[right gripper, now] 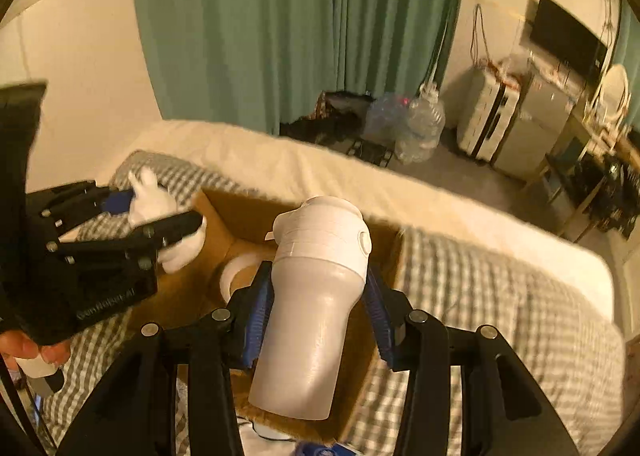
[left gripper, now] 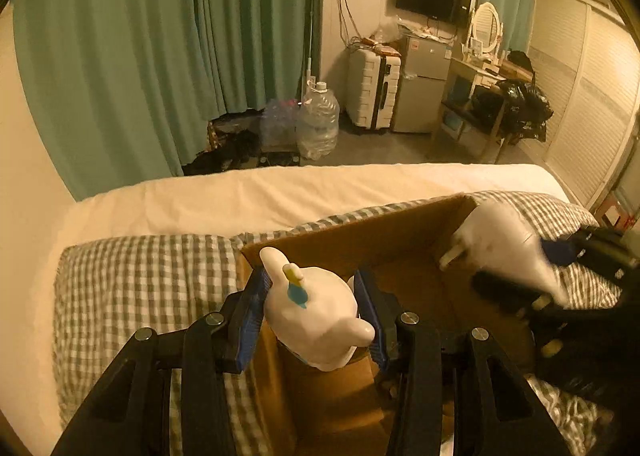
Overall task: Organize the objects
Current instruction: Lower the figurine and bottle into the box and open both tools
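Observation:
My left gripper (left gripper: 314, 304) is shut on a white animal-shaped figure (left gripper: 316, 316) with a yellow and blue mark, and holds it over the near left corner of an open cardboard box (left gripper: 352, 236) on the bed. My right gripper (right gripper: 320, 296) is shut on a white lidded bottle (right gripper: 316, 296) and holds it above the same box (right gripper: 224, 204). The bottle shows blurred at the right in the left wrist view (left gripper: 504, 244). The figure and left gripper (right gripper: 160, 212) show at the left in the right wrist view. A white ring-shaped object (right gripper: 236, 270) lies inside the box.
The box sits on a grey checked blanket (left gripper: 140, 284) over a white mattress (left gripper: 280, 192). Beyond the bed are green curtains (left gripper: 160, 56), water jugs (left gripper: 318, 124), a white suitcase (left gripper: 372, 88), a small fridge (left gripper: 424, 84) and a desk with dark bags (left gripper: 516, 104).

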`<state>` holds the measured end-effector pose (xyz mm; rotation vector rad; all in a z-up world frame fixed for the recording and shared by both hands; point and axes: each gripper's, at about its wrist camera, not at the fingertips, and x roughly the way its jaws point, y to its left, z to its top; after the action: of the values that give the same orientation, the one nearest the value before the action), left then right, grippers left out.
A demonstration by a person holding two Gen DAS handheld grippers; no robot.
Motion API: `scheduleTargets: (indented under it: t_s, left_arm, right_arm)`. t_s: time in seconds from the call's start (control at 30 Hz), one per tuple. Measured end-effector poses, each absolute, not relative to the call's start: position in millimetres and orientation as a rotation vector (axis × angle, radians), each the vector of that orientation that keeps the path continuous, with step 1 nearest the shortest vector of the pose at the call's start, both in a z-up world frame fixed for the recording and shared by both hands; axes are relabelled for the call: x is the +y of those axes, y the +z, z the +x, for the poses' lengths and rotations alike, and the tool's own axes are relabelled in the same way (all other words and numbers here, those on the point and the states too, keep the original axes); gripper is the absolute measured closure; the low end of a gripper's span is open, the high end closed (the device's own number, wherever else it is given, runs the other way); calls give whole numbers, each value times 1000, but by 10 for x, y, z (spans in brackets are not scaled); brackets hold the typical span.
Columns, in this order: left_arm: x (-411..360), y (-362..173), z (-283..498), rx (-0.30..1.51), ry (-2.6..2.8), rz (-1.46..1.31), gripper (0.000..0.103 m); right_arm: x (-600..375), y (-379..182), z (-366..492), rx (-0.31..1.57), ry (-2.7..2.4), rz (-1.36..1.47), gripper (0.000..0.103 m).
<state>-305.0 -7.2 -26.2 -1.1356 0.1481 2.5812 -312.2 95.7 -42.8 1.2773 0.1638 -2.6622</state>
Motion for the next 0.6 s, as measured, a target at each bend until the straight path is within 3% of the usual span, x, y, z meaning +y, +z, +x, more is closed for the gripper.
scheduleTargets:
  t_s: [0.17, 0.37, 0.43, 0.47, 0.5, 0.6]
  left_arm:
    - [28, -512, -3017, 240, 2556, -1173, 58]
    - [79, -651, -2977, 227, 2532, -1198, 56]
    - [106, -618, -2943, 237, 2530, -1205, 45]
    - [118, -587, -2923, 238, 2533, -1212, 31]
    - [110, -538, -2900, 233, 2535, -1217, 16]
    - [37, -294, -2742, 224, 2560, -1188, 12]
  right_arm:
    - [874, -789, -3151, 178, -2637, 1313, 59]
    - [876, -882, -3053, 225, -2639, 1304, 59]
    - [915, -836, -3002, 212, -2644, 1294, 43]
    - [935, -781, -2959, 212, -2657, 1280, 34]
    - [967, -695, -2903, 215, -2675, 1262, 33]
    - [1046, -453, -2761, 188, -2695, 1238, 33]
